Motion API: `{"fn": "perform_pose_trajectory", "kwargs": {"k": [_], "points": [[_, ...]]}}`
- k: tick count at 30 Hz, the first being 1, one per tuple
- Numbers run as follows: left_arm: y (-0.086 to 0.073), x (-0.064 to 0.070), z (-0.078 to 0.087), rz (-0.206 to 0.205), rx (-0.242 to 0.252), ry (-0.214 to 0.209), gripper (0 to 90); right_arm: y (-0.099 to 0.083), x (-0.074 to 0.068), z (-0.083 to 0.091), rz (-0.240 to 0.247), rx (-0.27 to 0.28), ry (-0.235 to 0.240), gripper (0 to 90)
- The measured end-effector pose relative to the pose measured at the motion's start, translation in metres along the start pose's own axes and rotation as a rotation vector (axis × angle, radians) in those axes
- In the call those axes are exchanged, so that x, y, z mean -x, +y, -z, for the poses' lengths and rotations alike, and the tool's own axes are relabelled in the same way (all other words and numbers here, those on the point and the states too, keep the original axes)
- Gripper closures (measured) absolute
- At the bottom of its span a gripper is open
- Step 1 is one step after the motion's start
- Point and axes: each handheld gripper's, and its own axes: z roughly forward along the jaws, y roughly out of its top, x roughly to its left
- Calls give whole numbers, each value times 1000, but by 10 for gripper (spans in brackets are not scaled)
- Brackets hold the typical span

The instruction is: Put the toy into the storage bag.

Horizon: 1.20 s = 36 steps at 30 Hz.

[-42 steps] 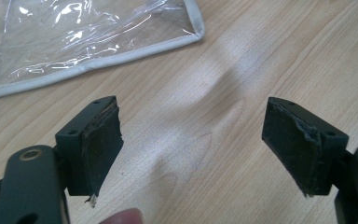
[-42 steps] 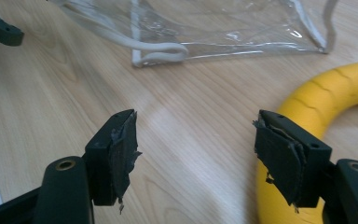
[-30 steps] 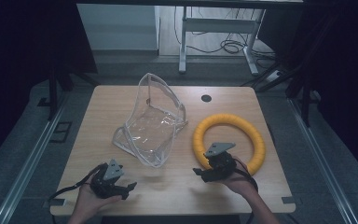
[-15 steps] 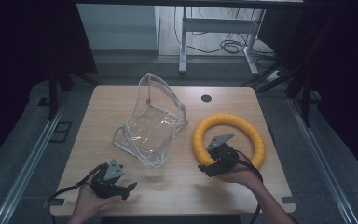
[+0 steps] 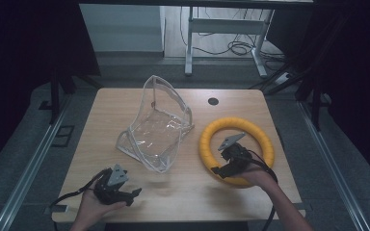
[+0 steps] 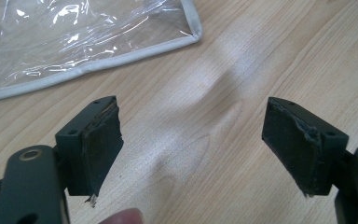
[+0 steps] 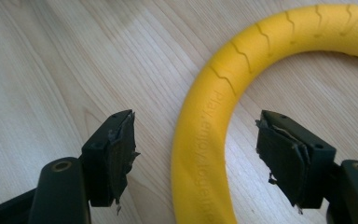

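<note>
A yellow foam ring point(image 5: 209, 142) lies flat on the right half of the wooden table point(image 5: 192, 187). My right gripper point(image 5: 219, 169) hovers over the ring's near-left part; its jaws stand wide apart on either side of the yellow ring point(image 7: 205, 140), open point(image 7: 196, 161), not touching it. A clear plastic zip pouch point(image 5: 156, 127) with grey piping stands half-collapsed at mid-table. My left gripper point(image 5: 134, 193) rests near the front-left edge, open point(image 6: 193, 151) over bare wood, with the clear pouch's corner point(image 6: 98, 37) ahead of it.
A small dark round cap point(image 5: 213, 101) sits in the tabletop near the far edge. Beyond the table stand a metal desk frame point(image 5: 221, 24) and floor cables. The table's front edge lies just under both hands.
My right gripper has moved forward and slightly up the table onto the ring's near-left section. The left gripper, the pouch and the ring have stayed put.
</note>
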Motion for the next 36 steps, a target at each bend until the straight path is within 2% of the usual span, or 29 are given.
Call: {"fn": "perform_pose_trajectory", "kwargs": {"k": [8,15,23,24,25,36], "points": [[0,0,0,0,0,-2,197,-8,8,7,-6,4,-4,295],[0,0,1,3,2,-2,197,-11,13,3,6,-66,17,297],[0,0,0,1,0,-1,197,-13,10,-16,31,-168,53,297],[0,0,0,1,0,-1,198,-13,10,-16,31,-168,53,297],[0,0,0,1,0,-2,198,-13,8,-22,48,-209,57,296],[0,0,0,2,-1,-2,197,-12,5,-38,60,-290,73,310]]}}
